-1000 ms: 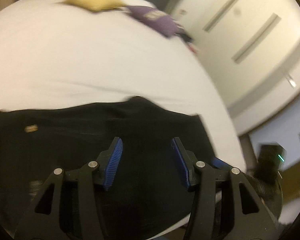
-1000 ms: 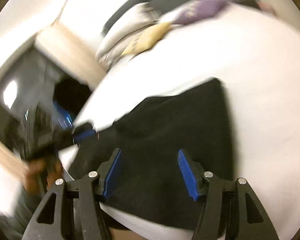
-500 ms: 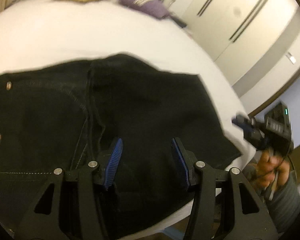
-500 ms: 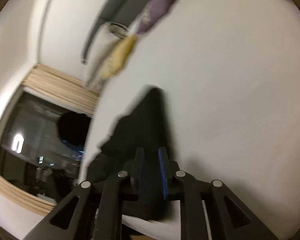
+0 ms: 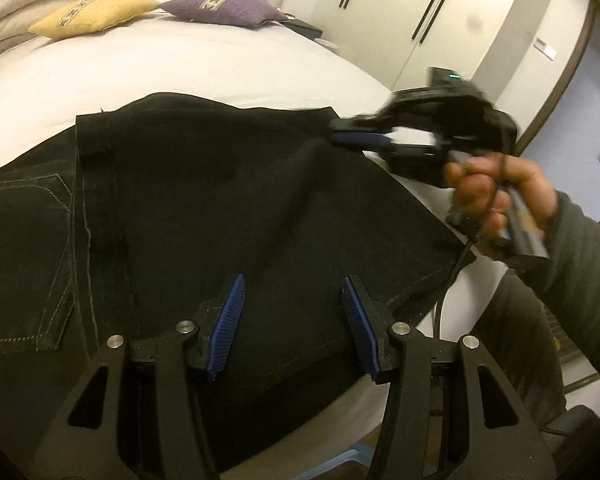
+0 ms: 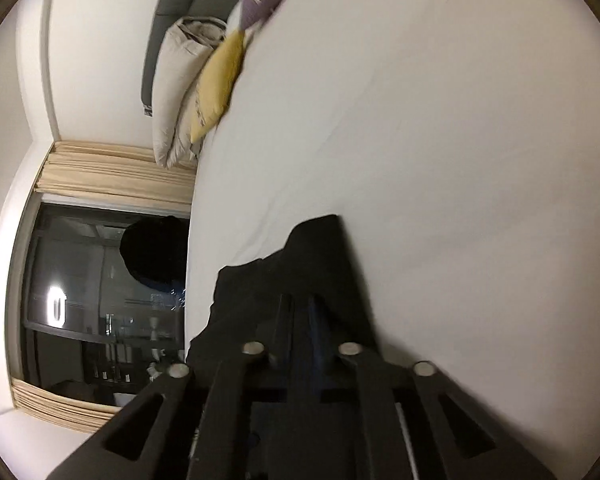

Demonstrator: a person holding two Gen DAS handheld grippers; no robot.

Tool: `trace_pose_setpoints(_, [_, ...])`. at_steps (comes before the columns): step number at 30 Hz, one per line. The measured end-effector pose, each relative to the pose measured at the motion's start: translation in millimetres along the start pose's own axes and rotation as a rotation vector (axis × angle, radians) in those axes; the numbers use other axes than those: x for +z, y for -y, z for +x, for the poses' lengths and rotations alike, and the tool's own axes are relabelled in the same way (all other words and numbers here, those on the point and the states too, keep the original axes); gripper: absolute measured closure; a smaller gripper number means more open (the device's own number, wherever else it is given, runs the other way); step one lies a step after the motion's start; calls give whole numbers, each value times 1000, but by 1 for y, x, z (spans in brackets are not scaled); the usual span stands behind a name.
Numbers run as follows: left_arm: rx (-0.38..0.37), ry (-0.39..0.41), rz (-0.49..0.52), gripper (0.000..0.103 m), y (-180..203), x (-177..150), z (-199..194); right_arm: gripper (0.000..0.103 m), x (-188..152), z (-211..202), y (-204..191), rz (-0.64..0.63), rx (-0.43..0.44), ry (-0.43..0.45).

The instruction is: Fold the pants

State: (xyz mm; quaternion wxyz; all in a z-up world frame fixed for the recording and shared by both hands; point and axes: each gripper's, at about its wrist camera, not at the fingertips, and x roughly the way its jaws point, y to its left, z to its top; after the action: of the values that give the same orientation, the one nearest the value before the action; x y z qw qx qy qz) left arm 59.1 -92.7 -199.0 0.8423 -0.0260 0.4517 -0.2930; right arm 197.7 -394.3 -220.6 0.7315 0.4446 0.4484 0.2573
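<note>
Black pants (image 5: 200,200) lie spread on a white bed (image 5: 180,60), a back pocket at the left. My left gripper (image 5: 294,280) hovers open just over the cloth near the front edge, nothing between its pads. A person's hand (image 5: 496,188) holds my right gripper (image 5: 338,131) at the far right corner of the pants. In the right wrist view the right gripper (image 6: 299,304) has its jaws nearly together and opening slightly, with a bunched fold of the pants (image 6: 320,248) between them.
A yellow pillow (image 5: 92,12) and a purple pillow (image 5: 224,8) lie at the head of the bed. Wardrobe doors (image 5: 400,12) stand beyond the bed's right side. A dark window (image 6: 100,300) with curtains is on the left of the right wrist view.
The left gripper has come lower and closer over the pants. The right gripper has rolled, gone from wide open to nearly closed, and now sits at the pants' corner.
</note>
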Motion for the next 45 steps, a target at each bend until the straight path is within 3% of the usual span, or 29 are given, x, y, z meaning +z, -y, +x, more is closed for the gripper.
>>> trace_pose_setpoints(2, [-23,3,-24,54,-4,-3,1,58,-18,-20,-7,-6,111,4])
trace_pose_setpoints(3, [-32,4,-43,54,-7,-4,-1,58,-31,-28,-11,-9,163,-15])
trace_pose_setpoints(7, [-36,2,-63,54,-15,-11,-8,58,-100,-22,-8,-49,138,-179])
trace_pose_setpoints(8, [-31,-1,-62,54,-14,-14,-11,68,-111,-20,-3,-70,109,-189])
trace_pose_setpoints(9, [-28,-2,-60,54,-20,-16,-11,88,-119,-21,3,-87,107,-171])
trace_pose_setpoints(10, [-24,-2,-55,54,-20,-20,-14,100,-123,-23,13,-71,112,-159])
trace_pose_setpoints(12, [-17,0,-53,54,-25,-25,-23,103,-125,-31,31,12,115,-159])
trace_pose_setpoints(13, [-20,3,-61,54,-26,-27,-27,103,-126,-38,26,-5,89,-146])
trace_pose_setpoints(15, [-30,12,-84,54,-29,-28,-34,87,-126,-49,-3,-105,58,-111])
trace_pose_setpoints(16, [-34,14,-95,54,-31,-29,-35,79,-127,-52,-19,-139,115,-105])
trace_pose_setpoints(17, [-38,15,-104,54,-33,-32,-38,59,-128,-57,-28,-160,140,-103])
trace_pose_setpoints(18, [-40,17,-112,54,-34,-34,-37,47,-129,-56,-36,-186,148,-100])
trace_pose_setpoints(19, [-41,19,-114,54,-34,-35,-39,45,-130,-51,-41,-206,144,-104])
trace_pose_setpoints(22, [-44,20,-116,54,-37,-41,-50,49,-132,-25,-26,-166,96,-160])
trace_pose_setpoints(24, [-52,26,-138,54,-41,-42,-53,89,-126,-19,-11,-140,56,-152])
trace_pose_setpoints(25, [-50,27,-148,54,-43,-43,-58,91,-125,-23,-6,-99,26,-152])
trace_pose_setpoints(26, [-26,27,-155,54,-44,-43,-64,90,-124,-24,-9,-88,17,-148])
trace_pose_setpoints(28, [23,32,-154,53,-41,-40,-73,78,-125,-42,-27,-136,-3,-110])
trace_pose_setpoints(30, [71,34,-156,49,-38,-35,-86,52,-120,-55,-52,-180,45,-79])
trace_pose_setpoints(32, [117,37,-164,42,-37,-32,-97,48,-111,-52,-73,-211,79,-62])
trace_pose_setpoints(35, [156,51,-204,42,-40,-26,-115,40,-94,-22,-102,-236,108,-78])
trace_pose_setpoints(39, [224,61,-222,39,-47,-24,-134,33,-82,46,-115,-224,110,-145])
trace_pose_setpoints(41, [246,56,-244,39,-54,-27,-143,33,-80,76,-103,-180,51,-179])
trace_pose_setpoints(44, [276,58,-274,39,-66,-32,-158,55,-89,88,-82,-183,-54,-153])
trace_pose_setpoints(45, [288,60,-284,39,-70,-34,-162,56,-94,83,-82,-209,-54,-133])
